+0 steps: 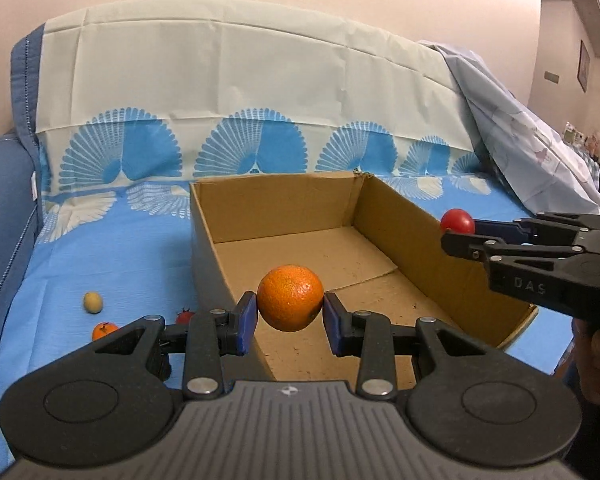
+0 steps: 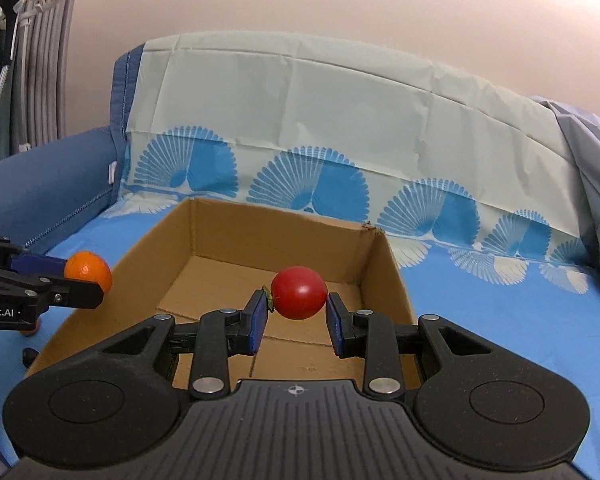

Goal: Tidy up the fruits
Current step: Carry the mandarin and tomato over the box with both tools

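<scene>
The left gripper (image 1: 290, 312) holds an orange (image 1: 290, 298) between its blue pads, jaws narrow, above the near wall of the open cardboard box (image 1: 400, 220). The right gripper (image 2: 298, 310) clamps a red tomato (image 2: 299, 292) above the box; its green stem points sideways to the left pad. Three small fruits (image 1: 93, 302) lie on the blue cloth (image 1: 112, 264) left of the box.

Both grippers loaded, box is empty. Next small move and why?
Probably lower the left gripper a bit into the cardboard box and open it. It holds the orange above the box's bare floor, so a short drop should land it inside. The right gripper holds the tomato over the box too and can follow.
</scene>
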Demonstrator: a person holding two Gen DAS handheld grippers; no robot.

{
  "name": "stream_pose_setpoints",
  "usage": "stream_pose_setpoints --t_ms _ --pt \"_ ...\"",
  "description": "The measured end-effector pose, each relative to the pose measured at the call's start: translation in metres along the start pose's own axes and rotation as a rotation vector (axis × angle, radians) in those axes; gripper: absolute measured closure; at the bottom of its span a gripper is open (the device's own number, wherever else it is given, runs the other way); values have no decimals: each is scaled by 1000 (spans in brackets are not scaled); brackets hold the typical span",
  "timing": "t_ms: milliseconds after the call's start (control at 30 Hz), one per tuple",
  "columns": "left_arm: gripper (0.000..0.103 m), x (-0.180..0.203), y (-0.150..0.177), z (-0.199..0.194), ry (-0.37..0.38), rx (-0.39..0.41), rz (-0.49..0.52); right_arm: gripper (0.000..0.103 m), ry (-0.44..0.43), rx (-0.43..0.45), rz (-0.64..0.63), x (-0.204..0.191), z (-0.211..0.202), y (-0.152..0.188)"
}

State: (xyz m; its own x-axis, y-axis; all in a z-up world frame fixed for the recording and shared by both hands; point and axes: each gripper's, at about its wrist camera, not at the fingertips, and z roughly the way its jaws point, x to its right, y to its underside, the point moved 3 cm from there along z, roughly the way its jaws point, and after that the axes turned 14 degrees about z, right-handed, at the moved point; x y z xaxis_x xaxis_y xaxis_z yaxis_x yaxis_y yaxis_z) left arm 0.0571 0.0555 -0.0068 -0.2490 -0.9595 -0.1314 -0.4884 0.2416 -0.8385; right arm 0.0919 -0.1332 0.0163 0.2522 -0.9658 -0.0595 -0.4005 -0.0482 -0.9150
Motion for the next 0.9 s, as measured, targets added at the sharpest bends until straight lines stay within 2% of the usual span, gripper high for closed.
stream_pose_setpoints --t_ms 333,900 --pt "63 13 6 13 27 -31 54 70 57 -60 -31 -6 20 7" --pt "63 25 7 30 39 -47 75 70 62 -79 -30 -3 26 6"
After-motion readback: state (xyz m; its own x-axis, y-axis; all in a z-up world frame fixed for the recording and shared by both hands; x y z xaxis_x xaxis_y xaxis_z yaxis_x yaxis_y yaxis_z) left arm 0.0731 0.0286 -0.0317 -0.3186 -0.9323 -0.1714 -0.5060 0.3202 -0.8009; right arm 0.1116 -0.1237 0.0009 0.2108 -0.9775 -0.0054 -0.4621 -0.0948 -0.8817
